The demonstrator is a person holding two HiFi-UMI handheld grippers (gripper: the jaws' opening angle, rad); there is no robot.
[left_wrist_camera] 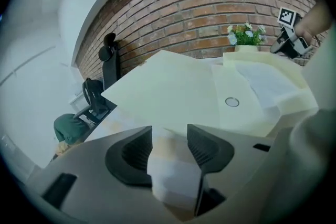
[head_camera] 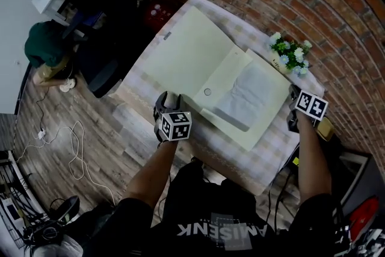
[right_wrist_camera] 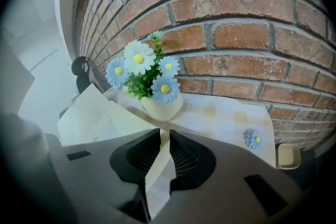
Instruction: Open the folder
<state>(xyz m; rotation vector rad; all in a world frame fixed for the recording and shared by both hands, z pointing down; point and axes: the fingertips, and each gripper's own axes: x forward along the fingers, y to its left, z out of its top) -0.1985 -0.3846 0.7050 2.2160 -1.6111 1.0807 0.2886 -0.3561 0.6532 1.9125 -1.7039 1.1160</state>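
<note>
Lying open on the desk (head_camera: pixel 212 144), the folder (head_camera: pixel 186 51) covered most of the checked cloth (head_camera: pixel 278 140). Its pale yellow cover (head_camera: pixel 180 39) was spread flat toward the left corner of the desk. The inner flap (head_camera: pixel 224 72) with a round snap button (head_camera: pixel 207 92) lay in the middle, and a white sheet of paper (head_camera: pixel 249 93) sat in the pocket on the right half.

The left gripper (left_wrist_camera: pixel 169 145) hung over the desk edge closest to the person, just beside the near edge of the folder. Its fingers (left_wrist_camera: pixel 210 149) stood wide apart and gripped nothing; only the cloth showed between them, and the folder began just ahead of the tips.

The right gripper (right_wrist_camera: pixel 164 140) was at the right corner of the folder, near the desk's right edge. Its fingers (right_wrist_camera: pixel 184 157) were almost together, clamped on the thin yellow edge of the folder, which passed between them.

A small pot of flowers (right_wrist_camera: pixel 157 105) stood at the far right corner of the desk, just beyond the folder and against the brick wall (right_wrist_camera: pixel 236 34). One loose blue flower (right_wrist_camera: pixel 253 138) lay on the cloth to the right of the pot, apart from it.
</note>
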